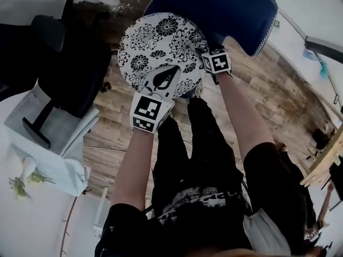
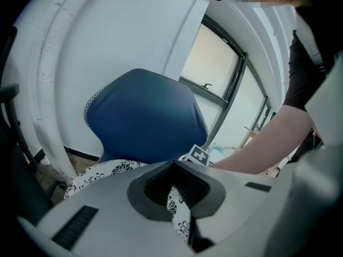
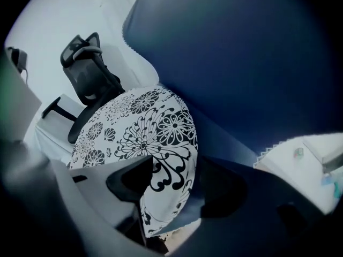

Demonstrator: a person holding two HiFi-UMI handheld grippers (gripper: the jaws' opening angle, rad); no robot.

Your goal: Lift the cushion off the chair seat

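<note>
A round white cushion (image 1: 155,42) with a black flower print lies on the seat of a blue chair (image 1: 214,9). My left gripper (image 1: 163,80) is at the cushion's near edge. In the left gripper view its jaws (image 2: 174,189) stand shut on a fold of the printed cushion (image 2: 96,173), with the blue chair back (image 2: 144,116) behind. My right gripper (image 1: 206,71) is at the cushion's right edge. In the right gripper view it (image 3: 171,189) stands open, and the cushion's rim (image 3: 139,133) hangs between the spread jaws, next to the chair back (image 3: 241,63).
A black office chair (image 1: 69,63) stands left of the blue chair, over a white and grey surface (image 1: 48,122). The floor (image 1: 268,90) is wooden planks. The person's black-trousered legs (image 1: 193,143) are right below the cushion. Wooden furniture (image 1: 321,165) is at far right.
</note>
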